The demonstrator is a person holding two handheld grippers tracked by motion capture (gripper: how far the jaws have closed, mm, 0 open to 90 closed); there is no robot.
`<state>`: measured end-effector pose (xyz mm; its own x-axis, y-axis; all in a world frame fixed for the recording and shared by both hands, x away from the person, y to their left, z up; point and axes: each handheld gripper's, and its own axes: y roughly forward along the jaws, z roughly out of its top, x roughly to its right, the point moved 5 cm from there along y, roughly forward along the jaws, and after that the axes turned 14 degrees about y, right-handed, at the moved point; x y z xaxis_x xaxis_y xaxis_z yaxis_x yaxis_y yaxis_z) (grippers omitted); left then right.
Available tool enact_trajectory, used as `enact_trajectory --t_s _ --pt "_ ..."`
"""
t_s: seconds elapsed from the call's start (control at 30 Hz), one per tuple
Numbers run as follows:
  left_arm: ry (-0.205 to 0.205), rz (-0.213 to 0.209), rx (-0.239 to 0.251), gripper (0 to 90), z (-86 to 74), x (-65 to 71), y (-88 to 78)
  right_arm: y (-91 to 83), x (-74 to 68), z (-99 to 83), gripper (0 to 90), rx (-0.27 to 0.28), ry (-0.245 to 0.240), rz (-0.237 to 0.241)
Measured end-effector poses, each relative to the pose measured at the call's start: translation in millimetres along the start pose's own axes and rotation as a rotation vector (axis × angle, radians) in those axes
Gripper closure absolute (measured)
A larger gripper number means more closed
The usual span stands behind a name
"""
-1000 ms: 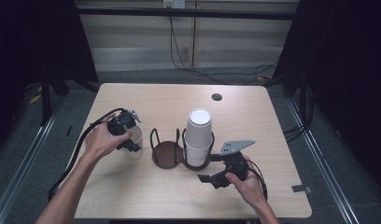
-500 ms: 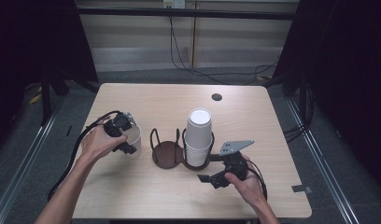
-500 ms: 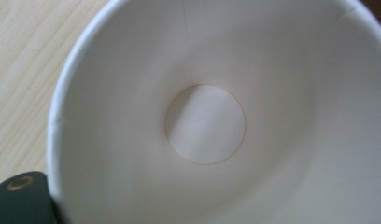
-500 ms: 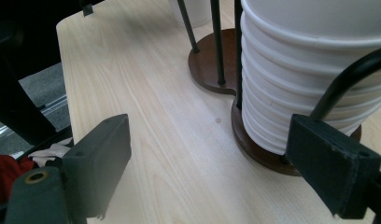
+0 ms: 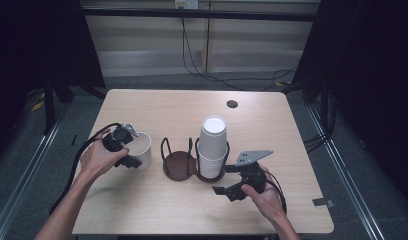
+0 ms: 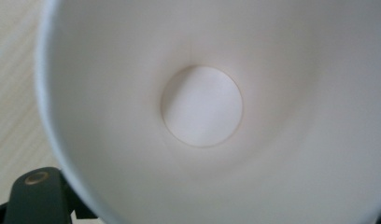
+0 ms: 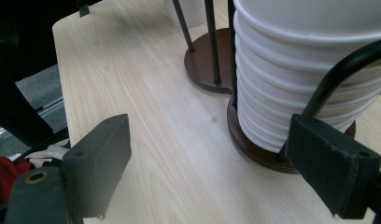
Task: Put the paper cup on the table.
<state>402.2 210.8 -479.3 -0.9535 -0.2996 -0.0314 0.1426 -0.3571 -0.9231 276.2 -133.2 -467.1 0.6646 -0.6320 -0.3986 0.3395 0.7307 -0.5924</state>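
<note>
Shifting a little leftward and down since a second ago, left gripper [image 5: 126, 150] with its single white cup [image 5: 140, 149], now low over the table [image 5: 142, 210] left of the holder. Fingers having just been closing, one inside the cup's mouth and one outside its wall, pinching the rim; cup interior [image 6: 202, 105] looming close in the left gripper view. Resting unmoved on the table, right gripper [image 5: 231, 181], fingers [image 7: 102, 154] spread wide, bracketing the near edge of the brown two-ring holder [image 5: 178, 165], not pressing on it. Standing upside down in the holder's right ring, stack of white cups [image 5: 212, 147]; left ring bare.
</note>
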Motion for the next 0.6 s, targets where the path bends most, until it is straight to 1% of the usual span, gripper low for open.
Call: enact_trajectory --t_s 0.03,0.07,0.1,0.13,0.17,0.27,0.3,0.37,0.4,0.43,0.47,0.5,0.57,0.6 --pt "-0.001 0.024 0.015 14.9 -0.8 1.0 -2.3 -0.1 0.2 0.0 14.1 0.000 0.000 0.000" --pt "0.013 0.025 0.019 15.3 -1.7 2.3 -4.3 0.0 0.6 -0.1 14.1 -0.001 0.002 -0.001" --pt "0.004 0.031 0.030 15.7 -2.5 4.2 -5.4 0.4 0.8 -0.3 14.1 -0.003 0.004 -0.003" --pt "0.003 0.048 0.040 15.9 -3.7 5.1 -6.8 0.9 0.7 -0.6 14.1 -0.007 0.001 -0.004" --pt "-0.002 0.054 0.050 15.9 -5.1 6.7 -7.1 1.1 0.2 -0.9 14.1 -0.011 -0.004 -0.009" --pt "-0.027 0.032 0.084 16.2 -11.4 9.8 -5.5 0.8 -0.3 -0.6 14.1 -0.008 -0.007 -0.010" --pt "-0.029 0.036 0.090 16.8 -14.4 10.2 -5.2 0.3 -0.1 -0.5 14.1 -0.008 -0.004 -0.013" --pt "-0.041 0.023 0.090 16.2 -21.0 12.2 -4.5 -0.8 2.1 -0.2 14.1 -0.005 0.007 -0.015" --pt "-0.050 0.026 0.096 16.7 -23.5 13.5 -5.1 -1.4 3.6 -0.1 14.1 0.002 0.011 -0.021" --pt "-0.050 0.035 0.105 17.0 -25.5 14.5 -6.0 -2.3 4.8 0.0 14.1 0.007 0.018 -0.025" --pt "-0.053 0.032 0.106 17.0 -27.4 16.5 -7.3 -3.0 5.4 0.2 14.1 0.013 0.022 -0.022" --pt "-0.054 0.022 0.122 17.0 -28.6 18.3 -8.3 -3.6 5.7 0.3 14.1 0.015 0.022 -0.022" --pt "-0.063 0.016 0.152 17.9 -30.8 21.6 -10.4 -4.2 5.9 0.4 14.1 0.016 0.022 -0.027" --pt "-0.070 0.022 0.162 18.9 -31.5 23.1 -11.4 -4.0 5.9 0.5 14.1 0.018 0.024 -0.027"
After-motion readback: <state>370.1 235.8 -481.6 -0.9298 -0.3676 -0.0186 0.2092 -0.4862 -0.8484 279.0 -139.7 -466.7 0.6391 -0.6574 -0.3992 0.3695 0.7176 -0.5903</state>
